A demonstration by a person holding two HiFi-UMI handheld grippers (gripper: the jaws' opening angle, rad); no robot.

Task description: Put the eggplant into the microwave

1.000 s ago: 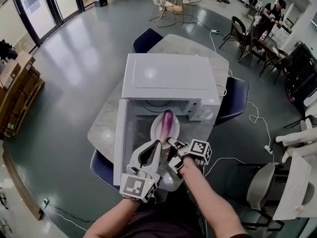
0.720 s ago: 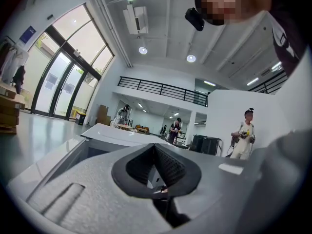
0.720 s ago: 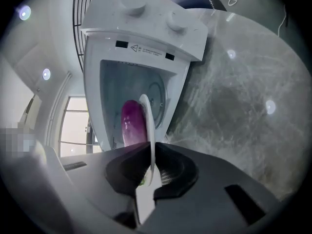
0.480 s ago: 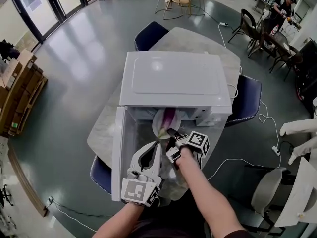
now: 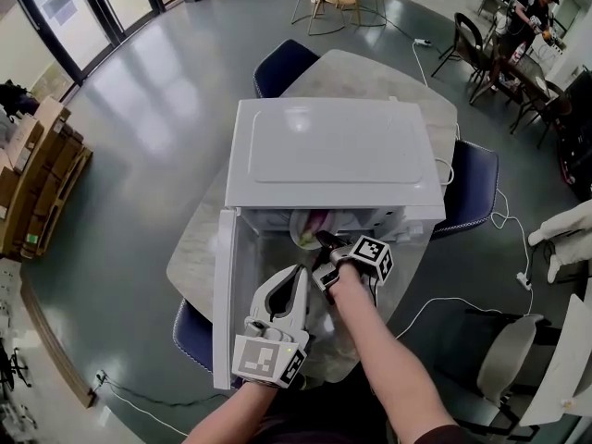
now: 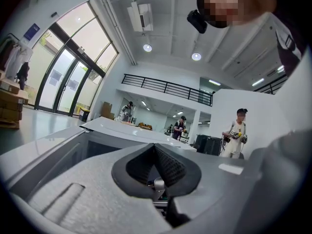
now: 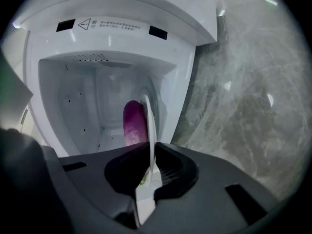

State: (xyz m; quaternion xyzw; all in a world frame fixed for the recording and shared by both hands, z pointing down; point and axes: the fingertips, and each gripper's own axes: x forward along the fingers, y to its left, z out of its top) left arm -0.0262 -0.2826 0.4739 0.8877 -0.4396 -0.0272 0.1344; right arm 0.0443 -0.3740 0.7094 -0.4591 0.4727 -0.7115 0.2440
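microwave (image 7: 161, 13) front rim bears a warning triangle label (image 7: 108, 24); its print is unreadable.

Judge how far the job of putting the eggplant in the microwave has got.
Done: the microwave has its door open. In hand: the right gripper grips a plate by its rim, with the eggplant on it, at the opening. Left: set the plate inside, let go, shut the door.

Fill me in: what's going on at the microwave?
A person is working with two handheld grippers. The right claw is clamped on the rim of a white plate that carries the eggplant, and holds it in the mouth of the open microwave. The left claw is shut and empty, beside the swung-open door.
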